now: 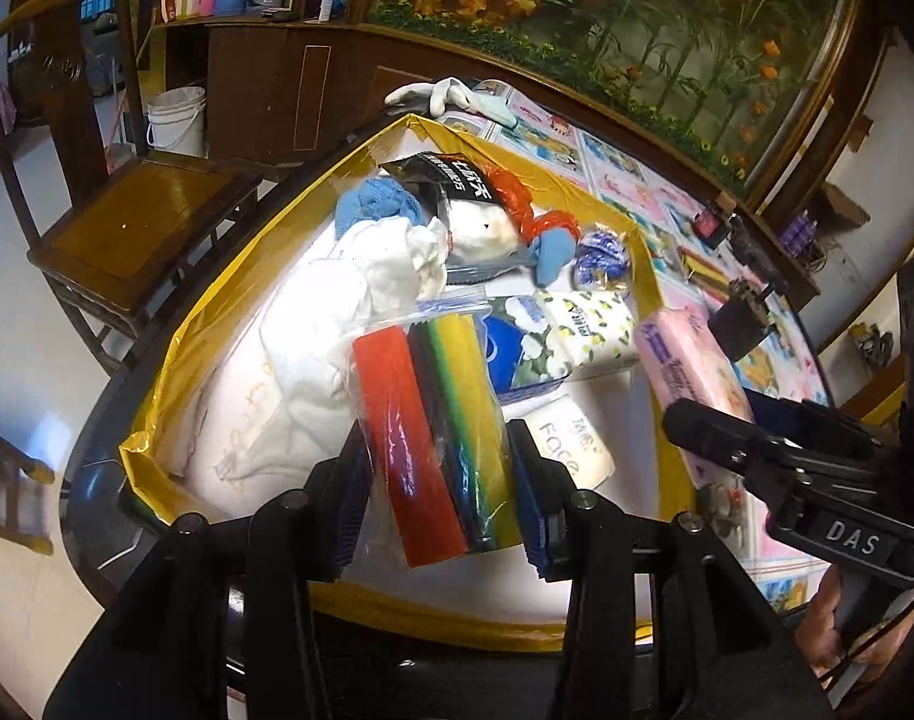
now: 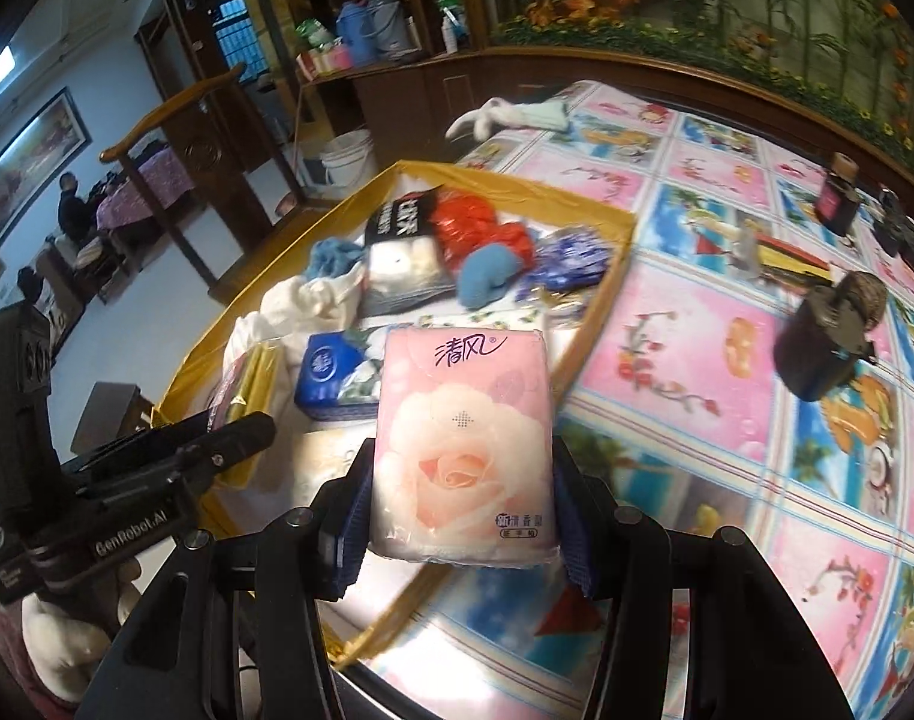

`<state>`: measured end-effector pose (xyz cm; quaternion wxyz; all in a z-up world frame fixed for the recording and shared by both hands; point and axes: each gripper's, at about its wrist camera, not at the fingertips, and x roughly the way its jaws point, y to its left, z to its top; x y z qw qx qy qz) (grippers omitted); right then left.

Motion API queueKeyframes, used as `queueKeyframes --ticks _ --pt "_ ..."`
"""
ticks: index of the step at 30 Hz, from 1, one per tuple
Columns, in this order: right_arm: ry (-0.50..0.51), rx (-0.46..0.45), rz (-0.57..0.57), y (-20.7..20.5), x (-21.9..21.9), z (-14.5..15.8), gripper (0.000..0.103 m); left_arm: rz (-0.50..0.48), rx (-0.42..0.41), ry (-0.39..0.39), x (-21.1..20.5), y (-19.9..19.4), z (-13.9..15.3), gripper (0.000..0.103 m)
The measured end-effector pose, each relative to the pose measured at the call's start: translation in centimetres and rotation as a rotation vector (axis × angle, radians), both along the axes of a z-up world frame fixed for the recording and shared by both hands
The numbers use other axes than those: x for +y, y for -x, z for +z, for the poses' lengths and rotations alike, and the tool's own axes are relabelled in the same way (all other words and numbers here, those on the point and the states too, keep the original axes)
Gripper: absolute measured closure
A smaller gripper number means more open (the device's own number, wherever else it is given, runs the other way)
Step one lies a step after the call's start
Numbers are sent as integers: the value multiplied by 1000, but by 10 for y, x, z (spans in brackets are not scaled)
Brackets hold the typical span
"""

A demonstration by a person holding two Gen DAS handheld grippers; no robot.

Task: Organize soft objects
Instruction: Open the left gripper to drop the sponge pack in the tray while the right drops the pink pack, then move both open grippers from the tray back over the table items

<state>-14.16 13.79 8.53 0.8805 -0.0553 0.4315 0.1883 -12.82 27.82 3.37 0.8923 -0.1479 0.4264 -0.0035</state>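
Note:
My left gripper [image 1: 442,504] is shut on a clear zip bag of red, black, green and yellow sponges [image 1: 433,414], held over the near part of a gold-rimmed box [image 1: 181,324]. Inside lie a white cloth [image 1: 313,324], a plush toy [image 1: 487,228], a lemon-print tissue pack [image 1: 589,324] and a white roll [image 1: 571,444]. My right gripper [image 2: 466,522] is shut on a pink tissue pack with a rose [image 2: 463,420], above the box's right rim [image 2: 595,312]. The left wrist view shows that pack [image 1: 685,354] and the right gripper [image 1: 721,414] at the box's right side.
A cartoon-print tablecloth [image 2: 727,300] spreads to the right with a dark cup-like object [image 2: 823,348], a small bottle [image 2: 838,195] and white gloves [image 2: 505,114] at its far edge. A wooden chair [image 1: 139,222] and a white bucket [image 1: 178,120] stand to the left.

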Motion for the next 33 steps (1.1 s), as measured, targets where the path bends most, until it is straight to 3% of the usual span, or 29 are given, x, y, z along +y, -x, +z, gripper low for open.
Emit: queueKeyframes --ticks 3,7,11,15,26,33 --pt "19 15 4 -9 14 -10 51 -12 6 -33 -1 1 -2 62" --pt "76 -17 -6 -15 30 -16 49 -15 12 -22 1 2 -5 61" --pt "69 -16 -7 -13 35 -19 47 1 -11 -17 4 6 2 56" --pt "49 -32 5 -5 31 -13 29 16 -36 -16 3 11 11 52" --pt "-16 -84 -58 22 -17 10 20 16 -110 -39 -20 25 36 41" --pt "-49 -91 -114 37 -50 14 19 -5 -160 -69 -41 34 51 41"
